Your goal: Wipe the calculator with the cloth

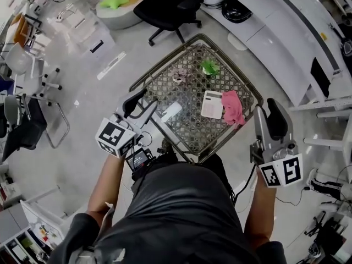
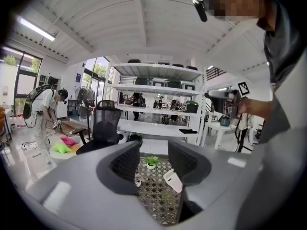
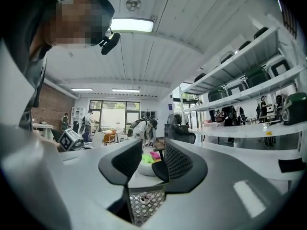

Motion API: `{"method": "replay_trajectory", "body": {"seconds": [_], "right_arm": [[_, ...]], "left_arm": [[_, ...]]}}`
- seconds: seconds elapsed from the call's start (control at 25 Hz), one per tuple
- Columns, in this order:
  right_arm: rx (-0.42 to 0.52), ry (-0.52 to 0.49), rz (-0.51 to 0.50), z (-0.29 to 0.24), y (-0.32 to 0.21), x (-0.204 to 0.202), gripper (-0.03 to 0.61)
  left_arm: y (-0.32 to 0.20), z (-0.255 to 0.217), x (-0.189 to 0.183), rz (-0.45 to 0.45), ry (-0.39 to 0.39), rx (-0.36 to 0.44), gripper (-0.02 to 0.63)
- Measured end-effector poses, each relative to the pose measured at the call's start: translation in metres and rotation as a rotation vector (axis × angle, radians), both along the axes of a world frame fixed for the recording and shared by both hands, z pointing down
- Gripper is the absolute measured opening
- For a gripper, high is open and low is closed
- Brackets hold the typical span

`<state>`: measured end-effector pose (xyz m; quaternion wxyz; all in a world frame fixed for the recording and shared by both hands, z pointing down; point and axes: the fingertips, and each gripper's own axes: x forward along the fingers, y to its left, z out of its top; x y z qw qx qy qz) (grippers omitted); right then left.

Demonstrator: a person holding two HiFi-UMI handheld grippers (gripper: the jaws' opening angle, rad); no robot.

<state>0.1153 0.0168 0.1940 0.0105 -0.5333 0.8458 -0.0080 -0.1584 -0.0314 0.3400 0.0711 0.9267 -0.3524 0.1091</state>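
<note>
We are looking down at the calculator (image 1: 211,104), which is lying flat on the bench (image 1: 165,84). Its long side is pointing away from us, toward the little green plant (image 1: 209,66). The pink cloth (image 1: 233,108) is lying bunched up on the calculator's right side, touching its edge.

We are holding the right hand-held gripper (image 1: 268,108) up in the air on that same side, just past the cloth, so it is the nearer one. From it, the cloth and then the calculator are lying to the left and lower down. Its jaws are standing a little way apart. Nothing is sitting between them, and we are only seeing the bench far off through the gap.

We are holding the left hand-held gripper (image 1: 142,102) on the calculator's other side, farther off, with a small white block (image 1: 171,112) lying between the two. Its jaws are standing wide apart and are gripping nothing too.

We are judging that the cloth could be waiting to be picked up, or could be lying there after the wiping. We are not able to tell which.
</note>
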Motion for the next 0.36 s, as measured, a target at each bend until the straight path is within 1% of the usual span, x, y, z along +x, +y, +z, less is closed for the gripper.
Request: {"method": "replay_trajectory", "body": {"seconds": [0.12, 0.36], "right_arm": [[0.009, 0.006, -0.004, -0.005, 0.005, -0.003, 0.144], [0.003, 0.019, -0.004, -0.019, 0.021, -0.035, 0.144]], "left_arm": [[0.002, -0.002, -0.003, -0.006, 0.004, 0.011, 0.198], [0.014, -0.006, -0.032, -0.001, 0.010, 0.002, 0.198]]}}
